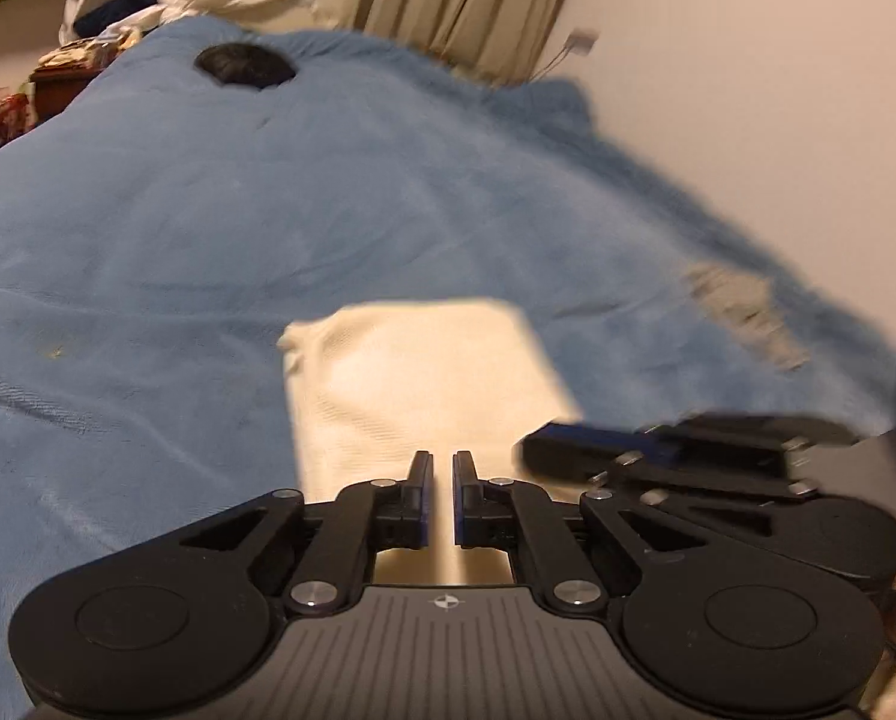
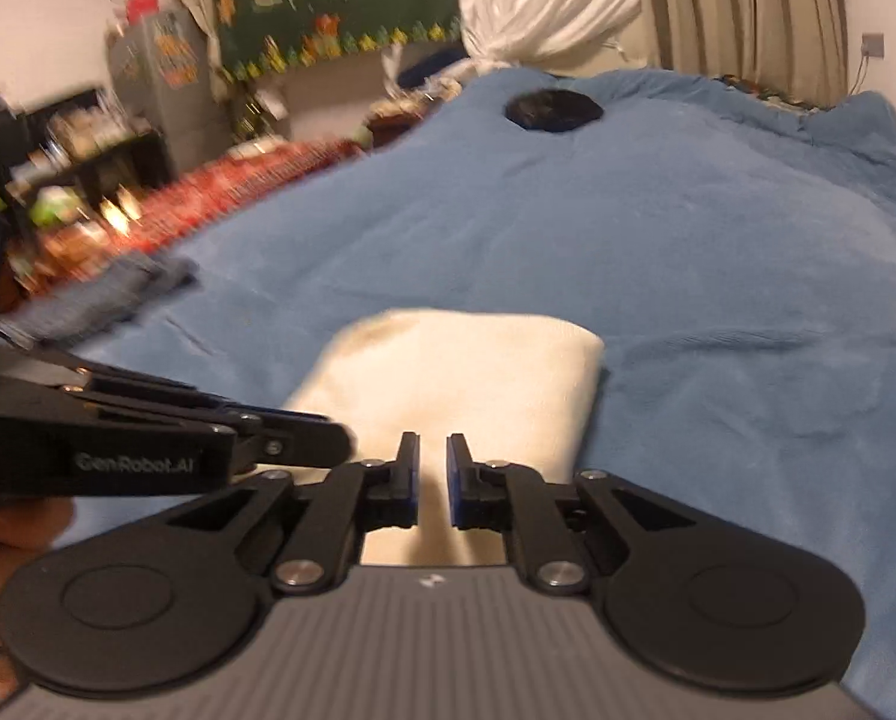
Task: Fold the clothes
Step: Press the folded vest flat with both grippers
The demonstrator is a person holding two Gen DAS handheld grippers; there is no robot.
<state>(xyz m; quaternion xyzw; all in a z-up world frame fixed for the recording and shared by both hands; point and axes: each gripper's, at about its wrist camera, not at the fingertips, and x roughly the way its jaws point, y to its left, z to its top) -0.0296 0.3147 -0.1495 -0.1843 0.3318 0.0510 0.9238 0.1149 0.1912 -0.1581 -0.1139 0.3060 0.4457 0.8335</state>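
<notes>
A folded cream garment [image 2: 466, 384] lay on the blue blanket [image 2: 688, 228], just ahead of both tools. The left gripper [image 1: 441, 462] and right gripper [image 2: 431, 444] were closed on nothing. A blurred grey cloth [image 2: 105, 294], perhaps a towel, sat near the blanket's left edge, and a dark round object [image 2: 553, 109] lay far back.

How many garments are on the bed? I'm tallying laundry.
2: a folded cream garment under both grippers, and a grey-blue garment at the blue blanket's left edge. More may lie out of view.
</notes>
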